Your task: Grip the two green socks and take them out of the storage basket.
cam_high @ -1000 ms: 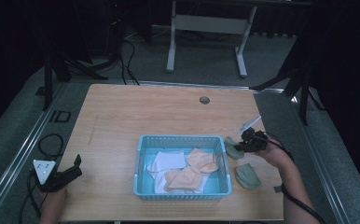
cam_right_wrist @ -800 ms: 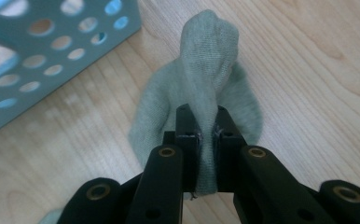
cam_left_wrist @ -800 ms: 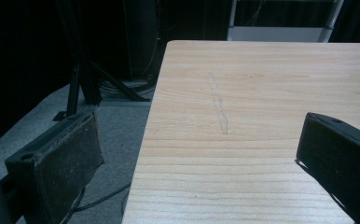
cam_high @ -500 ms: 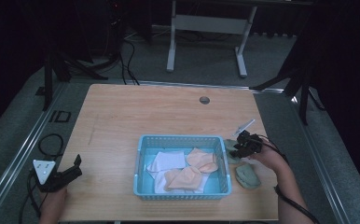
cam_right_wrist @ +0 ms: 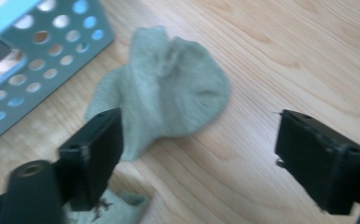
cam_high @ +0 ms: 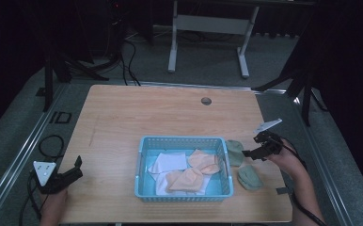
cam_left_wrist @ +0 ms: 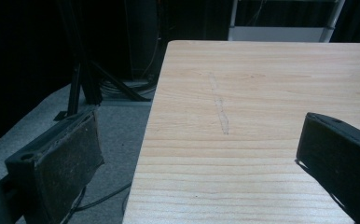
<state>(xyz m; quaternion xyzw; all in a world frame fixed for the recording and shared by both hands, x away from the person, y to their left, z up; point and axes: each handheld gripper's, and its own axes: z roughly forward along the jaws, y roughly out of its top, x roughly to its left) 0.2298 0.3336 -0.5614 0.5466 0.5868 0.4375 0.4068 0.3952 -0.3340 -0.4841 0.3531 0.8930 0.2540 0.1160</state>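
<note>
A light green sock (cam_right_wrist: pixel 169 88) lies flat on the wooden table just right of the blue basket (cam_right_wrist: pixel 43 51). My right gripper (cam_right_wrist: pixel 206 154) hovers open above its near end, its left jaw over the sock's edge. A second green sock (cam_right_wrist: pixel 117 205) peeks in below that jaw. From the high view the two green socks (cam_high: pixel 235 151) (cam_high: pixel 250 176) lie between the basket (cam_high: pixel 184 141) and my right gripper (cam_high: pixel 251 154). My left gripper (cam_high: pixel 77 168) rests open at the table's near left corner, its jaws (cam_left_wrist: pixel 197 154) holding nothing.
Inside the basket lie white cloths (cam_high: pixel 168 164) and peach socks (cam_high: pixel 193 174). A round cable hole (cam_high: pixel 206 100) sits near the table's far edge. The table's left edge (cam_left_wrist: pixel 145 135) drops to grey floor with cables.
My right gripper has drifted slightly toward the near side, closer over the green socks. The left gripper has stayed still.
</note>
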